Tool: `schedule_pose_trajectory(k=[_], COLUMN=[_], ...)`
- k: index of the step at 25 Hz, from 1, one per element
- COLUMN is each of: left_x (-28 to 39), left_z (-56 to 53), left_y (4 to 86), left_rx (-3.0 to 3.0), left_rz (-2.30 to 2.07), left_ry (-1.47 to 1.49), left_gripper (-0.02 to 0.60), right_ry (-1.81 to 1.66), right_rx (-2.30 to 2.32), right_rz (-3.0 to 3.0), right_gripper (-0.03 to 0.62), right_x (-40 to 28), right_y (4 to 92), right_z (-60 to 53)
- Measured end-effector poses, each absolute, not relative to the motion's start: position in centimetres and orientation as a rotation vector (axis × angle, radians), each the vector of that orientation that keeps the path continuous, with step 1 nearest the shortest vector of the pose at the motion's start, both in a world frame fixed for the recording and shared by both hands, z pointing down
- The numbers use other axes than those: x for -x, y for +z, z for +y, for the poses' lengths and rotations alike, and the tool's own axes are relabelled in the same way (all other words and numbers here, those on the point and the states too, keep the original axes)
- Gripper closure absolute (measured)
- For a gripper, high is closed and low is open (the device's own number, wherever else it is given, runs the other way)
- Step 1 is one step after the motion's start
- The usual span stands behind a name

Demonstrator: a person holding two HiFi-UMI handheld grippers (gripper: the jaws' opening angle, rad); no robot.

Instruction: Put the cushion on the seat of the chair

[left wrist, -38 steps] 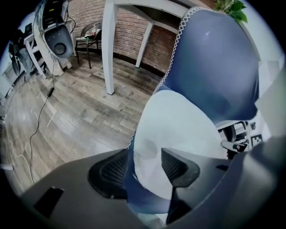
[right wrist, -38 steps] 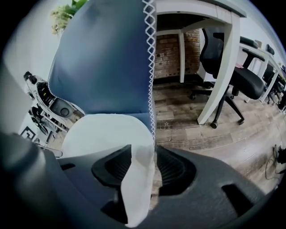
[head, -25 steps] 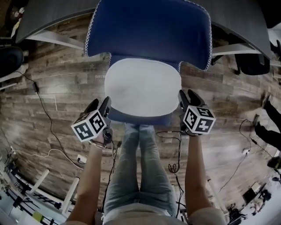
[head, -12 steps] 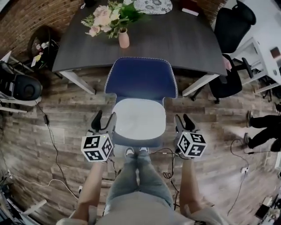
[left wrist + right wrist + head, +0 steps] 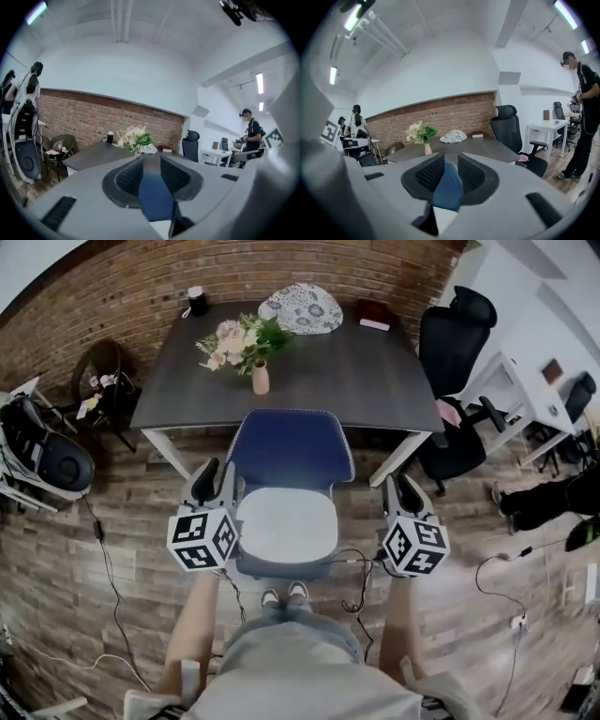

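The white cushion (image 5: 286,521) lies flat on the seat of the blue chair (image 5: 291,448), which stands pushed up to the dark table (image 5: 375,371). My left gripper (image 5: 217,480) hangs beside the seat's left edge and my right gripper (image 5: 401,489) beside its right edge, both apart from the cushion. Both pairs of jaws are closing, and no thing is between them. In the left gripper view the left gripper (image 5: 151,174) points almost level, and the blue chair (image 5: 157,199) shows through the gap. The right gripper (image 5: 446,172) frames the blue chair (image 5: 450,187) and a strip of the cushion (image 5: 443,216).
A vase of flowers (image 5: 255,351), a white lace piece (image 5: 302,307), a dark cup (image 5: 196,300) and a book (image 5: 375,315) are on the table. A black office chair (image 5: 455,343) stands at the right. Cables (image 5: 358,589) trail on the wooden floor. A person (image 5: 583,117) stands at the far right.
Both grippers have come up and away from the cushion's sides and tilted towards level, with their jaws narrower. The head view has pulled back; the cushion stays on the seat.
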State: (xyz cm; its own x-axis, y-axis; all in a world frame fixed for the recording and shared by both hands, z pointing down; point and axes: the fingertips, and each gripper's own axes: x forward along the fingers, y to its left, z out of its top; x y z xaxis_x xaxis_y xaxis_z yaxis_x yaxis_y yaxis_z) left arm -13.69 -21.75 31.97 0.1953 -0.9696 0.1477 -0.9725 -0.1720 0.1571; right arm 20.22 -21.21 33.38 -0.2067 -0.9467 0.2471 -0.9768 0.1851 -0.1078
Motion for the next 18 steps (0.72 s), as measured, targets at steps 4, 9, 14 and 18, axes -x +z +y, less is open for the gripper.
schedule_pose_trajectory(k=[4, 9, 14, 18], left_x=[13.2, 12.6, 12.9, 13.4], left_z=[-22.5, -22.7, -22.9, -23.1], left_y=[27.4, 23.6, 22.8, 23.8], left_rx=[-2.323, -2.380, -2.375, -2.359], left_rz=[-1.902, -1.918, -1.908, -1.907], left_ry=[-0.065, -0.127, -0.145, -0.127], left_gripper=[0.519, 0.550, 0.558, 0.558], right_ry=[0.299, 0.240, 0.204, 0.190], right_rx=[-1.977, -2.048, -2.098, -2.100], right_rz=[-2.337, -2.337, -2.321, -2.297], right_gripper=[0.527, 0.576, 0.592, 0.592], right_x=[-20.7, -21.3, -22.2, -22.4], right_y=[29.9, 27.2, 26.1, 26.6], right_z=[-21.2, -20.8, -20.5, -20.4])
